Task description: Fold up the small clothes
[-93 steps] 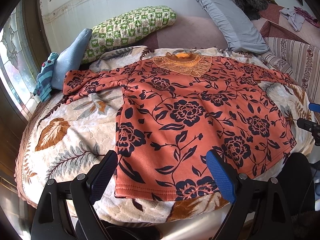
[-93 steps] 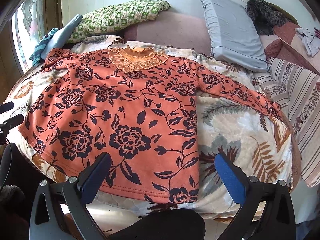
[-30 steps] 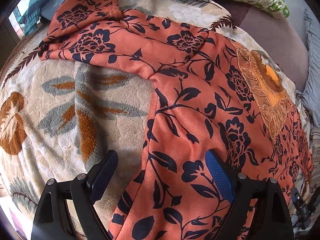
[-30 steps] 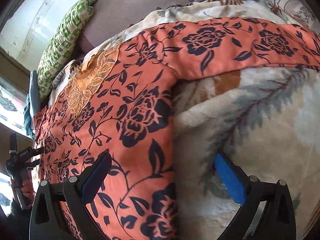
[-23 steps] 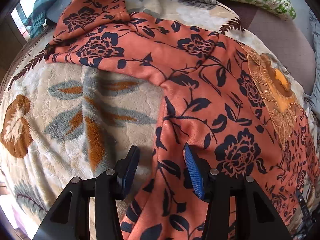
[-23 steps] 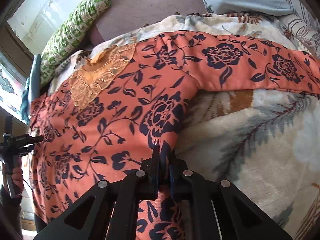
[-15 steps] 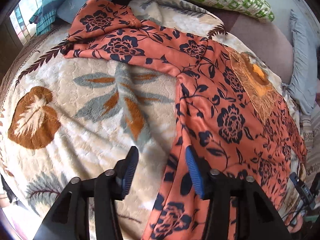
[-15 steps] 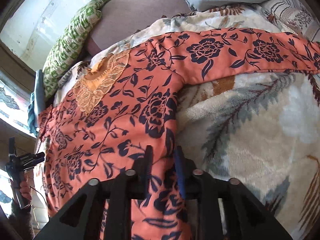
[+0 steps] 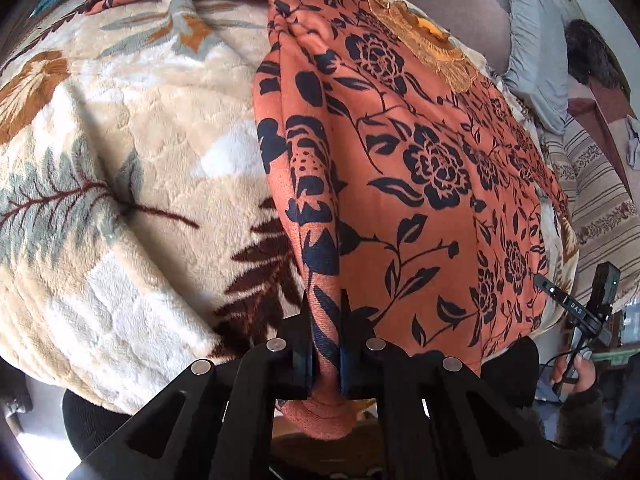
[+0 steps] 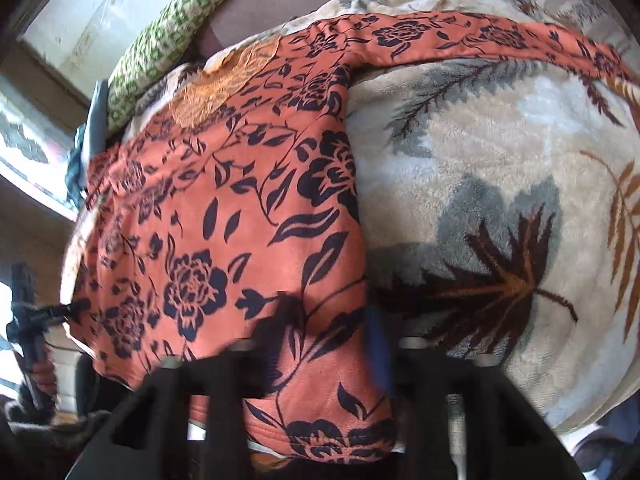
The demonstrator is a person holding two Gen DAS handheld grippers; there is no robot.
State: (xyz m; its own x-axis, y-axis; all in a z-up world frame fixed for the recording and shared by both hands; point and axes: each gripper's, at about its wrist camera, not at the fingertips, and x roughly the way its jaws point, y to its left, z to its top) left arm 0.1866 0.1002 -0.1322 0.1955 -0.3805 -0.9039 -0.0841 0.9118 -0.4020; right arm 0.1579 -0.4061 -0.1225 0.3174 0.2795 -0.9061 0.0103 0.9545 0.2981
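An orange top with dark blue flowers (image 9: 420,168) lies on a leaf-patterned blanket (image 9: 120,184) on a bed. My left gripper (image 9: 325,344) is shut on the top's left side edge near the hem, and the cloth bunches between the fingers. In the right wrist view the top (image 10: 224,240) fills the left half. My right gripper (image 10: 332,340) is blurred, with its fingers apart astride the top's right side edge near the hem. The right sleeve (image 10: 480,36) stretches out to the right.
A green patterned pillow (image 10: 168,36) and a grey pillow (image 9: 536,40) lie at the head of the bed. A striped cover (image 9: 600,200) lies at the right. The other gripper and hand (image 9: 580,320) show beyond the hem.
Both grippers slid down the top's side edges to the hem. The left has closed tight on the cloth; the right fingers have spread apart.
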